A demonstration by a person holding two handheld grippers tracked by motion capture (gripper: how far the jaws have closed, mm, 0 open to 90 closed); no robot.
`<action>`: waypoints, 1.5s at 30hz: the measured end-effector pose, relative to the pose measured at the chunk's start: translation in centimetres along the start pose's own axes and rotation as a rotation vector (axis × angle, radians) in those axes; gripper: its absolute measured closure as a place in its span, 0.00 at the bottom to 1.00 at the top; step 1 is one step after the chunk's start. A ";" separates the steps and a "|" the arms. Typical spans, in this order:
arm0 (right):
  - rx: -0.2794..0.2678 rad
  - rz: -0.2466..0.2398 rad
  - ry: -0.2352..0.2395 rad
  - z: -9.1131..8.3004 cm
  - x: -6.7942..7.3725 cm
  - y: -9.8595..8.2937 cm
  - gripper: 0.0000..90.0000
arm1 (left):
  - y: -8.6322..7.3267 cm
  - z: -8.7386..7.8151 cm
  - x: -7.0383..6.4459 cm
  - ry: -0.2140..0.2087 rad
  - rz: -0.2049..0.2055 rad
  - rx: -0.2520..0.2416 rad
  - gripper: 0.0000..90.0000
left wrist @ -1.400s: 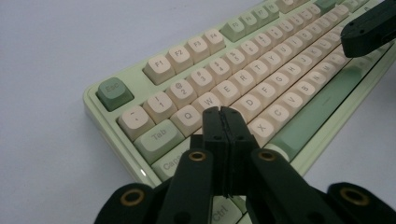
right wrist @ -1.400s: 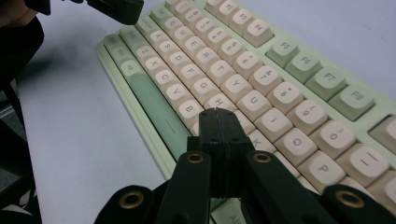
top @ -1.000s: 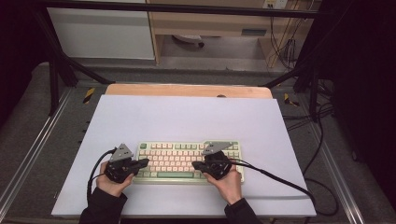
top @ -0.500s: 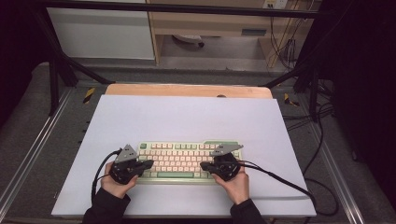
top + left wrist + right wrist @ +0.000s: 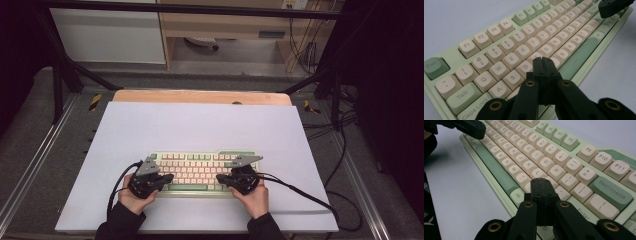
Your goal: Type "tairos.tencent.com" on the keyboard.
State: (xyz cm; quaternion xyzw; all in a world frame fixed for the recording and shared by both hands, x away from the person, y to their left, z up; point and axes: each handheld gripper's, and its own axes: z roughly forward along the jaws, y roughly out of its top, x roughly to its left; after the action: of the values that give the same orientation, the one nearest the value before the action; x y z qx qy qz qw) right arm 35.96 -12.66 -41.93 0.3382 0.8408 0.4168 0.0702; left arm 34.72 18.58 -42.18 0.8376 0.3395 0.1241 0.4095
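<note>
A pale green keyboard (image 5: 202, 169) with cream keys lies on the white table top near the front edge. My left gripper (image 5: 169, 177) rests over its left end, jaws shut and empty, pointing right. In the left gripper view its tip (image 5: 543, 60) hovers just above the D and F keys of the keyboard (image 5: 506, 47). My right gripper (image 5: 220, 178) sits over the right end, pointing left, also shut on nothing. Its tip (image 5: 540, 181) stands above the keys near L and the right Alt of the keyboard (image 5: 544, 157). Each gripper view shows the other gripper (image 5: 614, 6) (image 5: 469, 126) farther off.
The white table sheet (image 5: 200, 125) spreads wide beyond the keyboard, with a wooden strip (image 5: 200, 96) along its far edge. Black cables (image 5: 300, 195) trail from the grippers over the front right of the table. Metal frame rails (image 5: 30, 165) flank both sides.
Both hands have shifted slightly to the right along the keyboard's front. The keyboard has stayed in place and both grippers remain shut.
</note>
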 end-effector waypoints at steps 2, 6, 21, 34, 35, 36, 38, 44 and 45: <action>-0.001 0.000 0.001 0.0 0.0 0.0 1.00 | 0.1 0.2 -0.2 0.000 0.005 0.003 1.00; -0.001 0.000 0.002 0.0 0.0 0.0 1.00 | 0.2 0.9 -0.4 0.000 0.013 0.019 1.00; -0.001 0.000 0.004 0.0 0.0 -0.1 1.00 | 0.0 1.7 -0.6 0.003 0.026 0.030 1.00; -0.003 -0.003 0.001 -0.2 -0.1 -0.1 1.00 | 0.0 0.8 -0.7 -0.003 0.044 0.007 1.00; -0.001 -0.003 0.001 -0.2 -0.1 -0.2 1.00 | 0.0 0.7 -0.7 -0.003 0.043 0.008 1.00; -0.001 -0.004 0.001 -0.1 -0.1 -0.2 1.00 | 0.0 0.6 -0.6 -0.003 0.043 0.008 1.00; -0.001 0.000 0.001 -0.1 -0.1 -0.2 1.00 | -0.1 0.5 -0.5 -0.005 0.037 0.006 1.00; 0.000 -0.004 0.003 -0.1 -0.1 -0.2 1.00 | 0.0 0.2 -0.2 -0.001 0.028 0.005 1.00; 0.000 -0.004 0.002 -0.2 -0.1 -0.2 1.00 | 0.1 0.1 -0.1 -0.002 0.025 0.002 1.00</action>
State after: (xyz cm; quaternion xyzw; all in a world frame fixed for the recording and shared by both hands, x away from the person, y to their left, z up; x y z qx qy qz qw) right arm 35.88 -12.90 -41.98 0.3360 0.8415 0.4171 0.0700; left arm 34.69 18.42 -42.18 0.8424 0.3287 0.1282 0.4073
